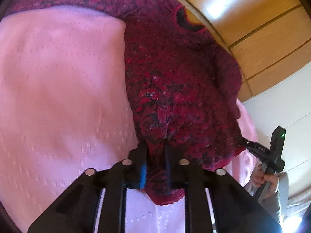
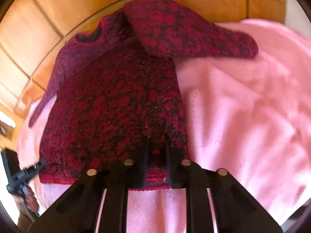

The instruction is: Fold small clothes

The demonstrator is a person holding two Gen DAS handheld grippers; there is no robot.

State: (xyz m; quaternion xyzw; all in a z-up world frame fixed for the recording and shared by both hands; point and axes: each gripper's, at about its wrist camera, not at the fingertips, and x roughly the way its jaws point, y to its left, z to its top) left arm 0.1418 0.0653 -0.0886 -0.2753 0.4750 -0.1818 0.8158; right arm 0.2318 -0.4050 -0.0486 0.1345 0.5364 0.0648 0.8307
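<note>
Two grippers: each pinches the bottom hem of one small sweater, one at either hem corner.
Sweater (image 1: 175,81): red knit with a dark floral pattern, lying on a pink blanket; its dark-lined neck opening is at the end farthest from the hem.
Blanket (image 1: 58,77): pale pink with a faint woven dot pattern, spread under the sweater and reaching well beyond it on one side.
Left gripper (image 1: 155,151): jaws nearly closed, with a bunched fold of the sweater's hem squeezed between them; a blue pad shows on one finger. Cloth hangs out below the fingers toward the camera.
Right gripper (image 2: 157,151): jaws nearly closed on the hem near the sweater's corner, with knit fabric and the red edging visible in the narrow gap between the fingers.
Sleeves: in the right wrist view one sleeve (image 2: 194,38) lies stretched out across the blanket away from the sweater's shoulder; the other runs down along the sweater's opposite side.
Hand (image 1: 266,180): seen in the left wrist view beside the sweater's hem corner, in a grey sleeve, holding the right gripper's handle.
Floor (image 1: 243,19): orange-brown tiles with dark joints, beyond the sweater's neck end.
Sharpness: both views are slightly blurred.
</note>
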